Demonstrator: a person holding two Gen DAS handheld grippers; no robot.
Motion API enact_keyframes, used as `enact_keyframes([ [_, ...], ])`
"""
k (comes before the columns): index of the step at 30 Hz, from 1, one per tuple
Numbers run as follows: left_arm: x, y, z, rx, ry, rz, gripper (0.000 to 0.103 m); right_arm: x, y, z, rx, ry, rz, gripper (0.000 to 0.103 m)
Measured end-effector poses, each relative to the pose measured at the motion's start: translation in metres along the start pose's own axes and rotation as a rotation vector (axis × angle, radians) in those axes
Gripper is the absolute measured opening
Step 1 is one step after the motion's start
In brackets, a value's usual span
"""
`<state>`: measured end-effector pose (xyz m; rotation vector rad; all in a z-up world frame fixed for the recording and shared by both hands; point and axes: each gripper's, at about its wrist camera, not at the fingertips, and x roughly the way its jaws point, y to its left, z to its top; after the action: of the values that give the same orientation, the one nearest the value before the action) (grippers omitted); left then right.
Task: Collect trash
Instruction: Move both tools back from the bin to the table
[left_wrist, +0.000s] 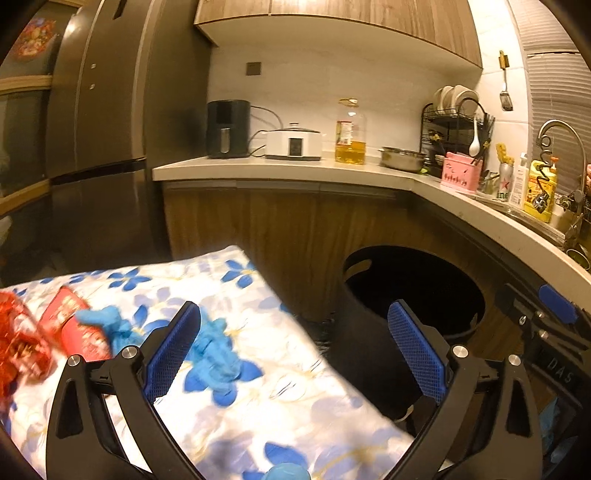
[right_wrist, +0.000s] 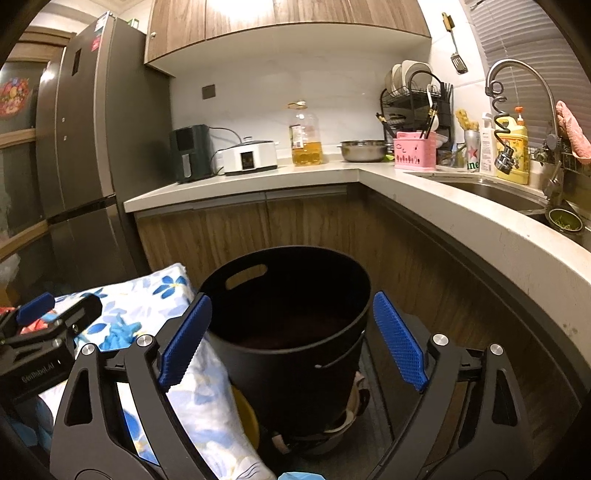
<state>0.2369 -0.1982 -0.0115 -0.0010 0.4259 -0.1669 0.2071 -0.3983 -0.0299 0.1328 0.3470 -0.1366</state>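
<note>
Over on the left edge of the left wrist view, the trash is sitting on the flowered cloth (left_wrist: 236, 332): a shiny red wrapper (left_wrist: 18, 347) at the very edge, a red packet (left_wrist: 75, 325) just beside it, and a crumpled blue glove (left_wrist: 210, 354) closer to the middle, all a bit blurred so I can't read the packet. The black bin (right_wrist: 291, 332) is the drop spot, lower center of the right wrist view, mouth open, right next to the cloth's edge and tucked against the wooden cabinets (right_wrist: 236, 232) under the counter (right_wrist: 436, 206). My guess is the step now is going for the next piece, so I'd take the glove first since it's nearest, come in low, and pinch a bunched-up part so the pads don't snag the cloth and drag it along. The wrapper looks crinkly and light, so squeeze it across the middle or it'll pop out. Left gripper (left_wrist: 293, 343) is spread about as wide as it goes, nothing between the blue pads (left_wrist: 173, 350), hanging above the cloth near the glove but not touching it. Right gripper (right_wrist: 291, 341) is wide open too, empty, framing the bin mouth without touching the rim as far as I can tell.
</note>
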Motion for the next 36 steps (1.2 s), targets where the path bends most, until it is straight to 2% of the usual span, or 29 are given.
enact_keyframes([
  [7, -0.030, 0.039, -0.026, -0.032, -0.001, 0.104, 0.097, -0.012, 0.027, -0.015, -0.019, 0.016, 0.044, 0.088],
  [19, -0.072, 0.116, -0.052, -0.113, -0.002, 0.251, 0.097, -0.022, 0.103, -0.042, -0.073, 0.056, 0.190, 0.088],
  [31, -0.120, 0.205, -0.077, -0.218, -0.014, 0.439, 0.097, -0.016, 0.222, -0.072, -0.201, 0.111, 0.410, 0.088],
  [36, -0.132, 0.233, -0.084, -0.248, -0.015, 0.491, 0.097, -0.005, 0.268, -0.081, -0.231, 0.129, 0.480, 0.088],
])
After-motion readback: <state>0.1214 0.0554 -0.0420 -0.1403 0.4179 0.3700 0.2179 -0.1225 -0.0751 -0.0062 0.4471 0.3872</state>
